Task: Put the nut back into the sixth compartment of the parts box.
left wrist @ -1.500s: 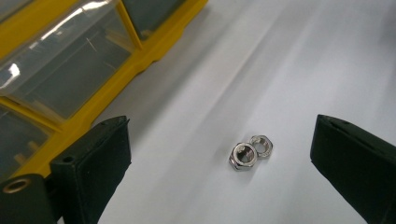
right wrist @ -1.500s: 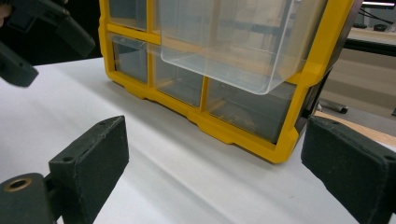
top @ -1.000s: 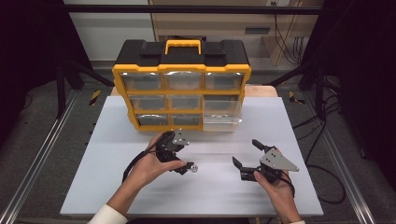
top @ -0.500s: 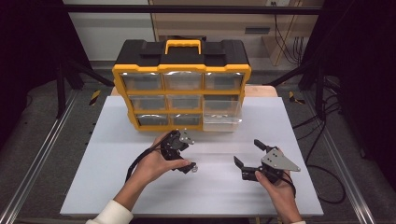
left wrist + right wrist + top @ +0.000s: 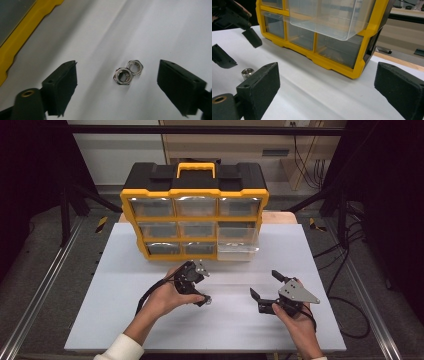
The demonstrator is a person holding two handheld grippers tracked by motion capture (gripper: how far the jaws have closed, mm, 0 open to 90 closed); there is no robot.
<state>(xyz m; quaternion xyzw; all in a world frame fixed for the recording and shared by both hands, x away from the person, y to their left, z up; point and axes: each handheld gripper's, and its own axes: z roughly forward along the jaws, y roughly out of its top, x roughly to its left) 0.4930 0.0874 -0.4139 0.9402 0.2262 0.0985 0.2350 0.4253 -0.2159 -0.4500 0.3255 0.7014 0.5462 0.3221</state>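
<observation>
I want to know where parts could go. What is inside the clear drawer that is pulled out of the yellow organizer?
The pulled-out clear drawer looks empty through its front and underside. Its rear part, inside the yellow organizer, is hidden.

Hex nuts [image 5: 128, 72], two, touching, between the left gripper's [image 5: 200, 285] jaws: in the high view too small to tell apart, a single glint beside the lower jaw tip; in the right gripper view one nut [image 5: 247, 73] half hidden behind the right gripper's [image 5: 329, 90] near jaw, the second not distinguishable. Storage cabinet [image 5: 194, 215]: cut off by the top and left edges in the right gripper view, reduced to a blurred yellow corner beyond the left jaw in the left gripper view; drawer contents not legible through the clear fronts. Pulled-out drawer [image 5: 329, 17]: top cut off by the frame edge, interior unreadable.
</observation>
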